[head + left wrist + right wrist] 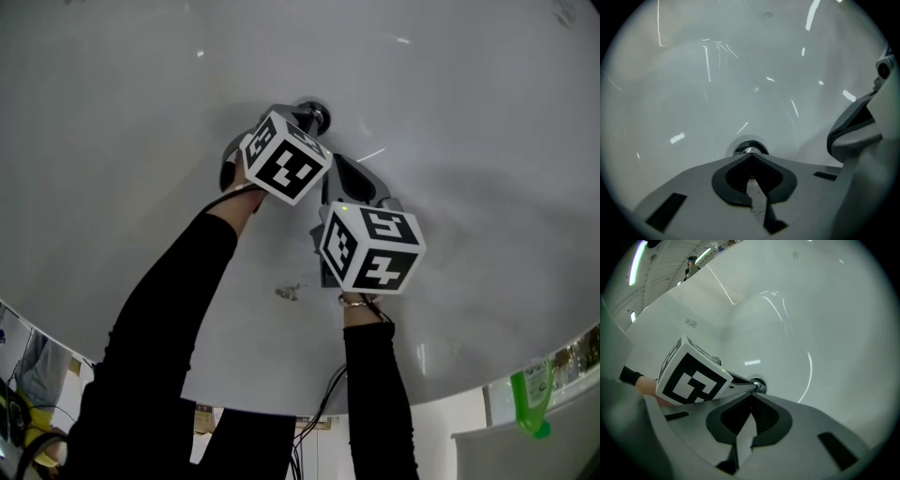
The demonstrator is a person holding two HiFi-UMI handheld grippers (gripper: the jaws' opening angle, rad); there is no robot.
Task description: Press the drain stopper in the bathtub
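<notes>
A round chrome drain stopper [314, 114] sits in the floor of the white bathtub [131, 141]. My left gripper [305, 124] is shut, its tips at the stopper; whether they touch it I cannot tell. In the left gripper view the stopper [749, 149] shows just beyond the closed jaw tips [750, 156]. My right gripper [349, 169] is shut too, a little nearer me and to the right of the left one. In the right gripper view the stopper [758, 385] lies past its tips [751, 394], with the left gripper's marker cube [691, 376] beside it.
The tub wall curves up on all sides. A small dark smudge [289, 292] lies on the tub surface below the grippers. A green bottle [531, 398] stands outside the tub at lower right. A cable [319, 412] hangs near the tub rim.
</notes>
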